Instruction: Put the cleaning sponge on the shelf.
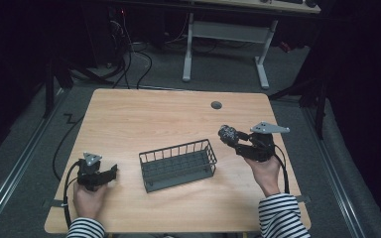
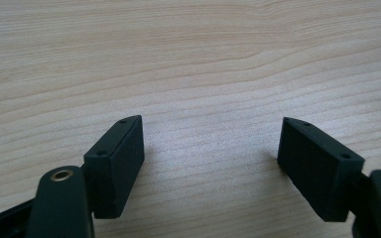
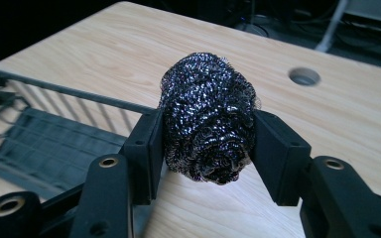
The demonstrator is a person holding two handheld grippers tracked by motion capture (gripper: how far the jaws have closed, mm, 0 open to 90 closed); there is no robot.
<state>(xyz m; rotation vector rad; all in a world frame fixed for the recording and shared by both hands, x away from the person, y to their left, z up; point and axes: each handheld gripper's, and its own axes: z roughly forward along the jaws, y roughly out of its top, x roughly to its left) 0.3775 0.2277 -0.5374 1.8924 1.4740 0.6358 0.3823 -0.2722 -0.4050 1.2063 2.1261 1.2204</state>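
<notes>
A dark wire basket (image 1: 178, 165) is sitting mid-tabletop (image 1: 144, 119), blocking the direct path between the left claw (image 1: 110, 173) and right claw (image 1: 232, 139). Bare wood is lying open on the far side and along the near edge.

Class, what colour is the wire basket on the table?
Dark grey wire basket; the high view shows it best.

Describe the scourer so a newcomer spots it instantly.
On the light wooden table, look right of the dark wire basket. The right hand-held gripper clamps a dark, glittery steel-wool scourer ball above the tabletop: the only shiny, tangled thing there.
</notes>
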